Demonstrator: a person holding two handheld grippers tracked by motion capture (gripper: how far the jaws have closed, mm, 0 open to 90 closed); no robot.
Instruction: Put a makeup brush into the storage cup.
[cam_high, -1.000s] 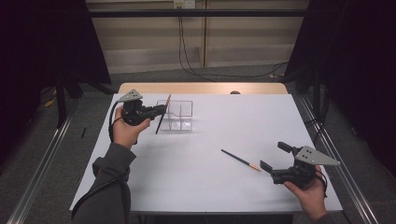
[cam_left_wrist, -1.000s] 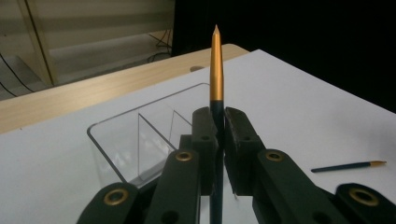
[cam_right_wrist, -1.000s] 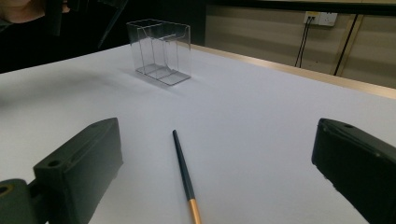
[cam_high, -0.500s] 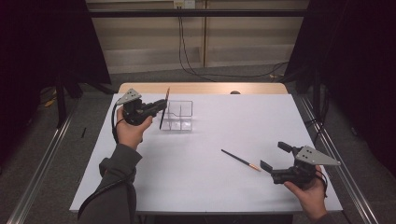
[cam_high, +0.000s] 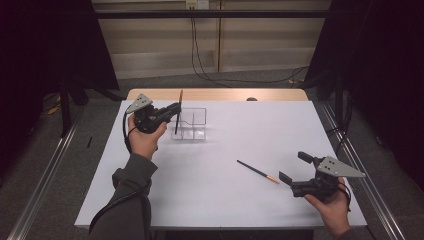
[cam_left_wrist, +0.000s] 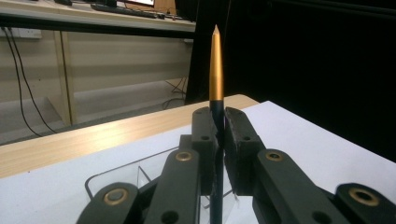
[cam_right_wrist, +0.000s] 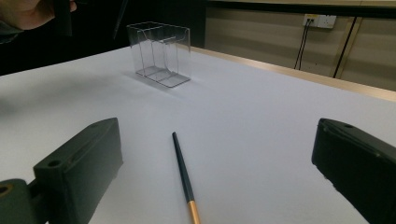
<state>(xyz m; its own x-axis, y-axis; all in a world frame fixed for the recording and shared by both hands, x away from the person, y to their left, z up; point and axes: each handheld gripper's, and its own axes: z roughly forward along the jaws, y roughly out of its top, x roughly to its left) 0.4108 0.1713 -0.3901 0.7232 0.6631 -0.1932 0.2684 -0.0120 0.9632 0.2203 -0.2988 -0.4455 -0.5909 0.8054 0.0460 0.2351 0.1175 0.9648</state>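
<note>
A white tabletop (cam_high: 220, 200) with a bare wooden strip along its far edge carries two things. A clear box (cam_high: 190, 124) with inner dividers stands upright near the far left corner. A dark pencil (cam_high: 257, 171) with a gold end lies flat toward the near right corner, well apart from the box, its gold end toward the right edge.

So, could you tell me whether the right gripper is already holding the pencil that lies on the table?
No, the right gripper stands open, and the pencil lies flat on the white table between its jaws, untouched.
</note>
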